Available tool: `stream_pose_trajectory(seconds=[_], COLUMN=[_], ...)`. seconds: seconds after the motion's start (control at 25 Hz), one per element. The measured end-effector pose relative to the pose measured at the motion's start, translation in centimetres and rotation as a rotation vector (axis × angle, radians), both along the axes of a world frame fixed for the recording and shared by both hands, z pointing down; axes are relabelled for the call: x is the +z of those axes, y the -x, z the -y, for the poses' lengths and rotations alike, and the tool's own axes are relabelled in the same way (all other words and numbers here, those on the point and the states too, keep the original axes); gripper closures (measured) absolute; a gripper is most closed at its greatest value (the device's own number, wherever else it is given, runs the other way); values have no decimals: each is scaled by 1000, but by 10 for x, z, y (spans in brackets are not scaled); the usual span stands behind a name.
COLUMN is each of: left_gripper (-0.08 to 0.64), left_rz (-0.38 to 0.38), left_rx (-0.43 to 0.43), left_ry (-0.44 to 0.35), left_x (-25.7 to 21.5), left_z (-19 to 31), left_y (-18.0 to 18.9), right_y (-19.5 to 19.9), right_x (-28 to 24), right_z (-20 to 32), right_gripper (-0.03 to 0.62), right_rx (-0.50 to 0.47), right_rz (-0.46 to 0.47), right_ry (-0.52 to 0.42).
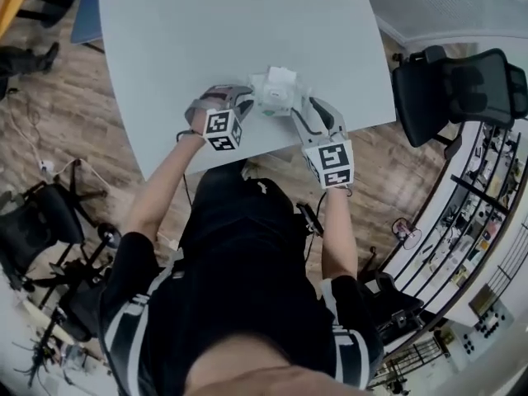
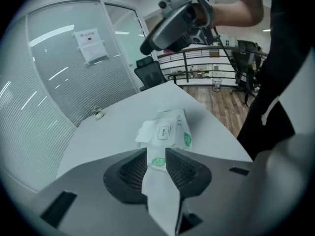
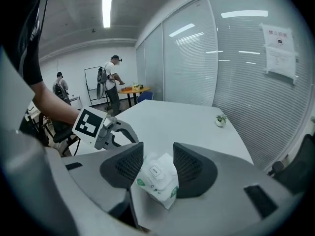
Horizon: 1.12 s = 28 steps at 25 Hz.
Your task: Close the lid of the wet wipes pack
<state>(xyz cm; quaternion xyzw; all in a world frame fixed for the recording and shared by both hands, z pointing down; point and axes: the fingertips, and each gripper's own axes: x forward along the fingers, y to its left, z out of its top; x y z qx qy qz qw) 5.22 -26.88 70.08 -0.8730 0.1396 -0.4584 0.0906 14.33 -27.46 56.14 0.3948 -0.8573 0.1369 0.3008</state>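
Observation:
The white wet wipes pack (image 1: 276, 89) with green logos is near the front edge of the grey table (image 1: 206, 31), between my two grippers. My left gripper (image 2: 156, 162) is shut on the pack's flat end flap. The pack's body (image 2: 171, 128) stretches away beyond the jaws, showing its "OPEN" label (image 2: 162, 132) and a white flap beside it. My right gripper (image 3: 157, 161) has its jaws spread, and the pack (image 3: 156, 178) shows between them. In the left gripper view, the right gripper (image 2: 172, 26) hangs above the pack, apart from it. In the head view, the left gripper (image 1: 250, 99) and right gripper (image 1: 295, 107) flank the pack.
A small potted plant (image 3: 220, 120) stands far back on the table. A black office chair (image 1: 462, 89) is off the table's right side. Glass partition walls (image 3: 236, 58) run along the far side. Two people (image 3: 112, 82) stand at a distant table.

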Motion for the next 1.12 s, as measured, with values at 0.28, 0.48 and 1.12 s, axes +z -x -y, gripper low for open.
stream_pose_trajectory(seconds=[0.28, 0.48, 1.12], left_gripper=[449, 449, 449], left_rz=[72, 81, 70], left_rx=[74, 81, 99], left_ry=[72, 144, 206], left_x=[47, 65, 71], left_z=[20, 23, 27], left_y=[-19, -28, -23], right_y=[4, 6, 18], right_x=[62, 106, 211], right_z=[44, 74, 99], right_gripper=[387, 387, 394], right_rx=[-113, -181, -401], right_rz=[-80, -124, -136], right_ry=[142, 230, 546])
